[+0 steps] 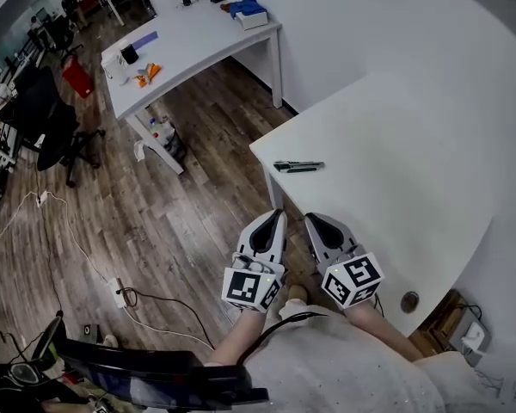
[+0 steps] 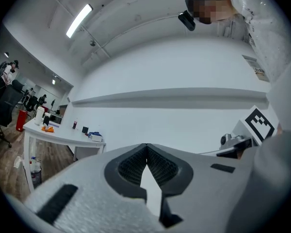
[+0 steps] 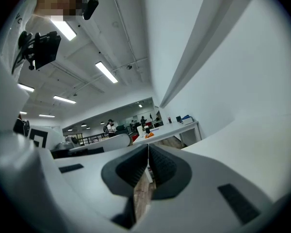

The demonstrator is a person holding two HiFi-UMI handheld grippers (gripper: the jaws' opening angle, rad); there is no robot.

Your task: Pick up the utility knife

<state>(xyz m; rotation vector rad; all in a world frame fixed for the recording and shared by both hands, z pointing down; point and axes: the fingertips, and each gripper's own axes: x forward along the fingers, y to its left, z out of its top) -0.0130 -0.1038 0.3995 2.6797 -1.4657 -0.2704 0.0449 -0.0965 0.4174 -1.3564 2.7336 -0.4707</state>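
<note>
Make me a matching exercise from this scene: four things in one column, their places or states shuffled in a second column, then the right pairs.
Things:
1. utility knife
2. right tongs
3. blue object
4. red container

Places or states:
A. on the wooden floor
B. shut, holding nothing
C. on top of a white box on the far table
D. lying flat near the corner of the near table

Pairs: 1-D, 2-B, 3-C, 4-A

Far white desk (image 1: 198,41) bearing blue bundle (image 1: 247,7), orange item (image 1: 146,74); black chair (image 1: 45,117) on wood floor (image 1: 181,222)
</note>
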